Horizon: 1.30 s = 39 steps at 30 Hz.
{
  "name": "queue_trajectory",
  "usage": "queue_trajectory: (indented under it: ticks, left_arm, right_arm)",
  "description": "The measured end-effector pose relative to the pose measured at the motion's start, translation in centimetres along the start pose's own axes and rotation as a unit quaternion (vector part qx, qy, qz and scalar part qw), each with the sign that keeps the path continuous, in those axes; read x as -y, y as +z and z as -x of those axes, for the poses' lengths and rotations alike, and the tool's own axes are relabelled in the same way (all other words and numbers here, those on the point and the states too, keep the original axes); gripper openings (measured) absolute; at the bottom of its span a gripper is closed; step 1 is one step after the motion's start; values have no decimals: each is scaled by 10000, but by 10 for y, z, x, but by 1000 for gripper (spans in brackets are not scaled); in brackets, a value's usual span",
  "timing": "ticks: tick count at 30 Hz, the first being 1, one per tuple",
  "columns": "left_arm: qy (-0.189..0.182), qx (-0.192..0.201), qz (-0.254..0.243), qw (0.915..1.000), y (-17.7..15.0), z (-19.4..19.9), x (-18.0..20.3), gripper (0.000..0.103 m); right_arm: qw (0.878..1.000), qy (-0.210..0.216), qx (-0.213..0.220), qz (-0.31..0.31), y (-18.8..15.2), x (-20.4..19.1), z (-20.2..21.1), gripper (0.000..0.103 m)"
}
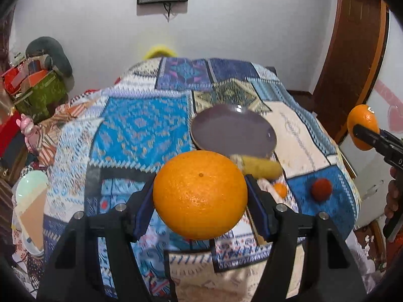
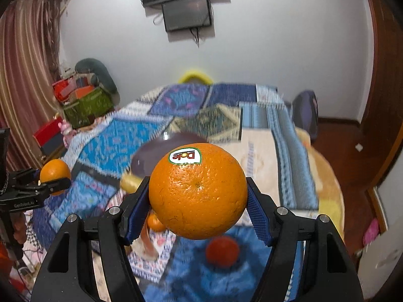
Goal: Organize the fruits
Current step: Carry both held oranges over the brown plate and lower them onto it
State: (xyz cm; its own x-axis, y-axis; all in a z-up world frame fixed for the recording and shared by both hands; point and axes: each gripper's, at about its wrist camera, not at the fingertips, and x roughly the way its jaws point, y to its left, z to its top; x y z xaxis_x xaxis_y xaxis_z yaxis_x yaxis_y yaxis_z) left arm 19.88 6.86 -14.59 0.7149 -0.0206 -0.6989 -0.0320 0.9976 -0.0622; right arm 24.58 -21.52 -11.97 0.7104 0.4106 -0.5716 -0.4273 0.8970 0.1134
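Observation:
My left gripper (image 1: 200,196) is shut on a plain orange (image 1: 200,195), held above the patterned cloth. My right gripper (image 2: 197,198) is shut on an orange with a Dole sticker (image 2: 197,191); it also shows at the right edge of the left wrist view (image 1: 362,129). The left gripper's orange shows in the right wrist view (image 2: 55,176). A dark purple plate (image 1: 233,132) lies on the cloth beyond both. A yellow corn cob (image 1: 262,167) lies at the plate's near edge. A small orange fruit (image 1: 280,190) and a red fruit (image 1: 321,188) lie on the cloth.
A table with a patchwork cloth (image 1: 141,125) fills the middle. Boxes and clutter (image 1: 32,88) stand at the left. A pale green lamp (image 1: 31,186) sits near left. A wooden door frame (image 1: 352,63) is at the right. A screen (image 2: 186,15) hangs on the wall.

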Motion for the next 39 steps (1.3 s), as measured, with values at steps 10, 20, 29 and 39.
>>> queue_trajectory:
  ticks: [10,20,29,39]
  left_arm:
    - [149,377,-35,9992,45,-1,-7,66]
    - [213,385,-311,9985,71,-31,-2,66]
    - [170,270,-268,9991,90,-75,-3,66]
    - [20,-71,-204,9998,99,-137,-7,66]
  right_arm:
    - [9986,48,493,184,37,-10,-5,67]
    - [9966,107,648,489,62,-23,-35,67]
    - [9979,116,453,445,73,-18,-80,67]
    - [9993,28,10,381,74,-9,-139,67]
